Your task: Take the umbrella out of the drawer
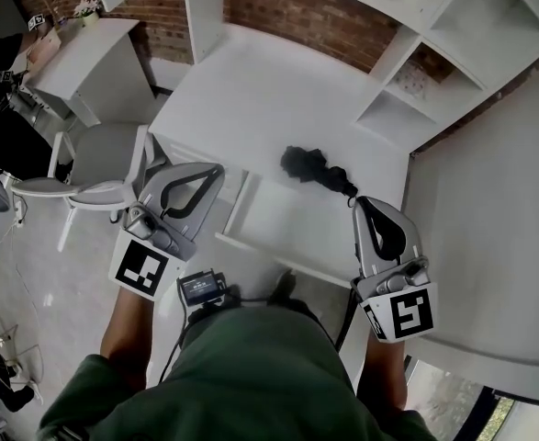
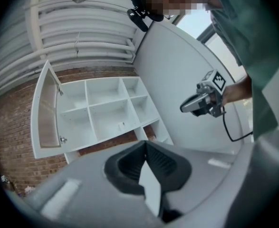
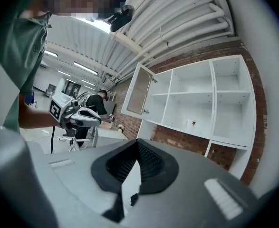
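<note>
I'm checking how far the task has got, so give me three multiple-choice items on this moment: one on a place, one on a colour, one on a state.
1. The umbrella lies:
A) on the desk top, just behind the drawer
B) inside the drawer
C) on the chair

2. The umbrella is:
A) red
B) white
C) black

3. The left gripper and right gripper are:
A) both open
B) both shut and empty
C) both shut on the umbrella

Answers:
1 A: the head view shows it on the white top, and the pulled-out drawer shows only bare white inside.
2 C: it is a dark black bundle against the white desk.
3 B: each gripper view shows its jaws closed together with nothing between them.
</note>
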### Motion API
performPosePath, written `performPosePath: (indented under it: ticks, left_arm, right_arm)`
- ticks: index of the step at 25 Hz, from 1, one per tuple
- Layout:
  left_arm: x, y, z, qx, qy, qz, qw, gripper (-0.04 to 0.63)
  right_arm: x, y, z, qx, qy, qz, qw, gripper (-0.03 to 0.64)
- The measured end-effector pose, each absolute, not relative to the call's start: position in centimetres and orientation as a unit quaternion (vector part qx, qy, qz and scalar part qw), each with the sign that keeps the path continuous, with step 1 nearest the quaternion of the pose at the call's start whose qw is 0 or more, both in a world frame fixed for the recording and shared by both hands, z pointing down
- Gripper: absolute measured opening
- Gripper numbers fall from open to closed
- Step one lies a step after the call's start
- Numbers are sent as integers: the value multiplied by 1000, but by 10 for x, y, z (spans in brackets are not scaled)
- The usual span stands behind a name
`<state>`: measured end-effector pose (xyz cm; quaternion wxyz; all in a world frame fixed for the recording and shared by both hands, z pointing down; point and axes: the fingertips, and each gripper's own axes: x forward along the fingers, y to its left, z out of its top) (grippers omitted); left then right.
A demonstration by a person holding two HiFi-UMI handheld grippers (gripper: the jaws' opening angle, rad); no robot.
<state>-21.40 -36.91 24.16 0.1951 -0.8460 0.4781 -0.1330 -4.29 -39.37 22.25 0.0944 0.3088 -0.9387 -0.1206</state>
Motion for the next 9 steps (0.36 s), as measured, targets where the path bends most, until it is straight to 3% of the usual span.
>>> performPosePath:
  ticks: [9]
  left_arm:
    - [-222,-339,232,-848,471,-125,208,3]
  right_arm:
    - [-52,-367,214,316,-934,-131,106,5]
